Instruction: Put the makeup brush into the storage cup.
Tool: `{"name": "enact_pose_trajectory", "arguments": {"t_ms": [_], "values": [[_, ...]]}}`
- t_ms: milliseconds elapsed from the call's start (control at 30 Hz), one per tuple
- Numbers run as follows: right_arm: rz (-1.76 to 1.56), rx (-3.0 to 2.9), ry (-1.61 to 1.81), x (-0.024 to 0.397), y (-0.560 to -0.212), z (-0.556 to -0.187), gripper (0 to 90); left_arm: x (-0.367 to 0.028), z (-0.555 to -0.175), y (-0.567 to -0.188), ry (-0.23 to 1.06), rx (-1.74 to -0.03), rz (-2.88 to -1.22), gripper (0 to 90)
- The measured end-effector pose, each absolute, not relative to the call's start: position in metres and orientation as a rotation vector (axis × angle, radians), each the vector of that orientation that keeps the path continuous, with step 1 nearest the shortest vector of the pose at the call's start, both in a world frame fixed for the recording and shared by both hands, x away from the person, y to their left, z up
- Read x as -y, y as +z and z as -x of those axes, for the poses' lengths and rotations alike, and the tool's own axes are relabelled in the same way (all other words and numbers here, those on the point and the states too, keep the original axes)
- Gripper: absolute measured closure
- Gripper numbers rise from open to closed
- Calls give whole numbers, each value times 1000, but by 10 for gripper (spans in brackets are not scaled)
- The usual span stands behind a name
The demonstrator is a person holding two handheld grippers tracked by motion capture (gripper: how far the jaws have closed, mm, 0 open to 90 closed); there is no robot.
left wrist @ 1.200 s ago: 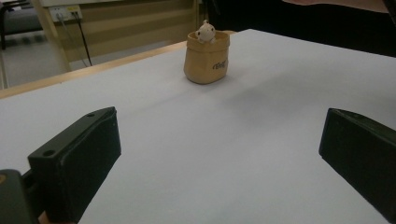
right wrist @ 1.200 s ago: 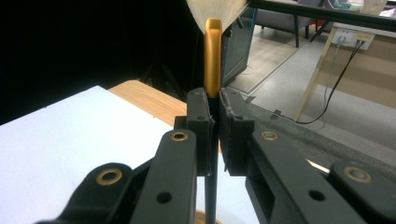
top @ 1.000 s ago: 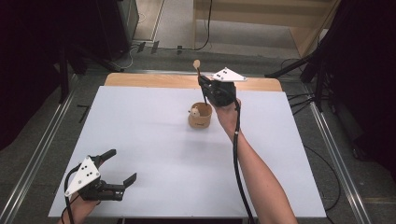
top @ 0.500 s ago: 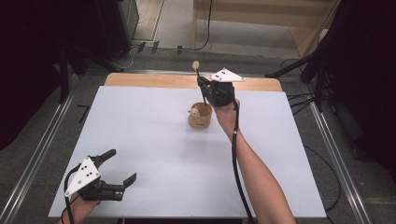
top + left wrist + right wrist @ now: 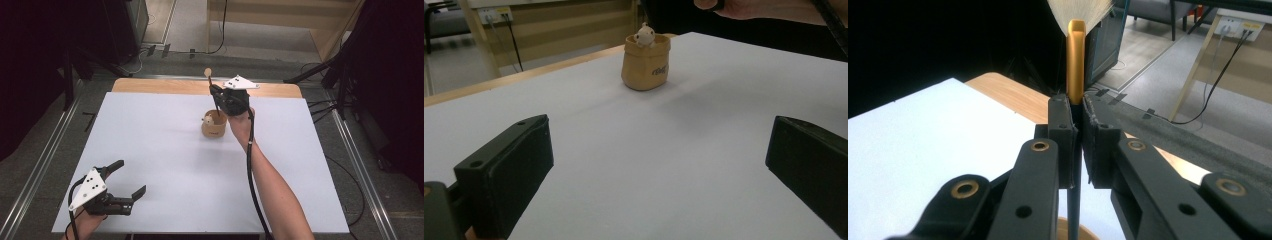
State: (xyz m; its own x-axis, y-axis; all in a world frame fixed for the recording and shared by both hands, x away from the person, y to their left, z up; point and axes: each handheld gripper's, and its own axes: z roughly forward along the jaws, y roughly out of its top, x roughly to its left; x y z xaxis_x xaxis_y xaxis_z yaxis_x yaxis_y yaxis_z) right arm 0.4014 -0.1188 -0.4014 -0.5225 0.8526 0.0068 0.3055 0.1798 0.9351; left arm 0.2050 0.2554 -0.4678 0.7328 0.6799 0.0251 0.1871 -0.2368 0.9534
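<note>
A small tan pouch-shaped cup (image 5: 214, 129) stands at the back middle of the white table (image 5: 165, 150), with a little white figure (image 5: 209, 119) peeking out of it. My right gripper (image 5: 216, 92) hovers just above the cup, shut on the dark handle of a brush (image 5: 207, 73). The brush stands upright with its head up; its lower end reaches into the cup's mouth. In the right gripper view the gold ferrule (image 5: 1075, 60) and white bristles rise above the closed gripper (image 5: 1077, 112). My left gripper (image 5: 131, 176) rests open at the front left, and the cup (image 5: 645, 65) lies far ahead of it.
A bare wooden strip (image 5: 165, 86) runs along the table's far edge. Metal rails (image 5: 45, 165) flank the table on both sides. Dark curtains and cables lie beyond. The right forearm (image 5: 270, 185) stretches across the table's right half.
</note>
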Motion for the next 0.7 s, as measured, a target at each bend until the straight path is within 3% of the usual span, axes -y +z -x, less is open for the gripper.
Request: {"name": "enact_pose_trajectory", "arguments": {"t_ms": [700], "values": [[-1115, -1960, 1323, 118, -418, -402, 847, -255, -205, -468, 534, -682, -1787, 0]]}}
